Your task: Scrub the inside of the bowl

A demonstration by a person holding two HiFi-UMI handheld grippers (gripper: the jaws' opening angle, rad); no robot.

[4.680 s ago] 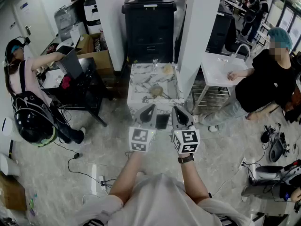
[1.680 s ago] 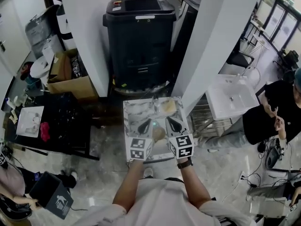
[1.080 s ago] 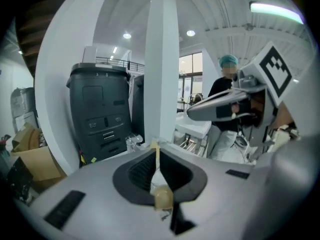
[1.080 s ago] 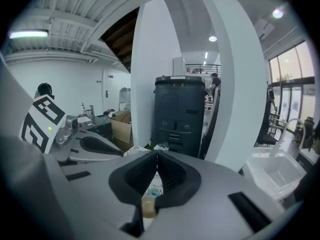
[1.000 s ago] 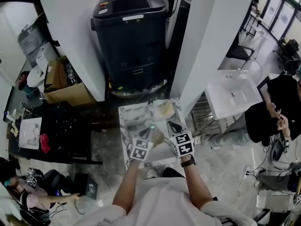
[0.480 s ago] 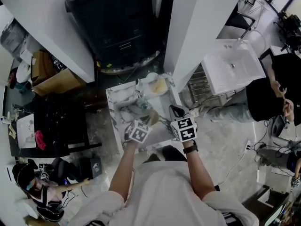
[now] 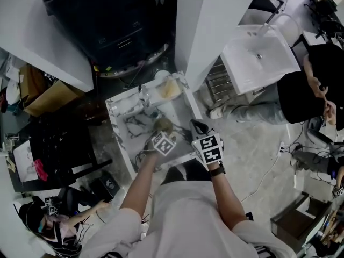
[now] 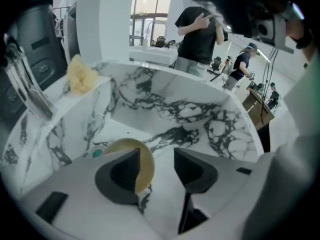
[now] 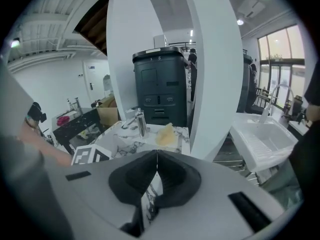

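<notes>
A tan bowl (image 7: 161,124) lies in the marble sink (image 7: 124,123). In the left gripper view the bowl (image 8: 143,162) shows partly behind one finger (image 8: 120,171). My left gripper (image 8: 157,159) points steeply down just over it. Its jaws have just been opening and stand open, with only marble in the gap. In the head view its marker cube (image 7: 164,143) covers the tips. My right gripper (image 7: 194,126) hovers at the sink's front right, shut and empty (image 9: 157,156). A yellow sponge (image 8: 80,76) lies on the back ledge (image 7: 169,88).
A chrome tap (image 8: 25,84) stands at the sink's back left. Behind it are a black bin (image 7: 107,15) and a white pillar (image 7: 209,20). A white washbasin (image 7: 258,55) and a person in black (image 7: 317,90) are at the right, a black table (image 7: 48,144) at the left.
The head view has tilted further down. My left gripper has dropped towards the bowl and tipped downwards. The right gripper has sunk slightly near the sink's front right edge.
</notes>
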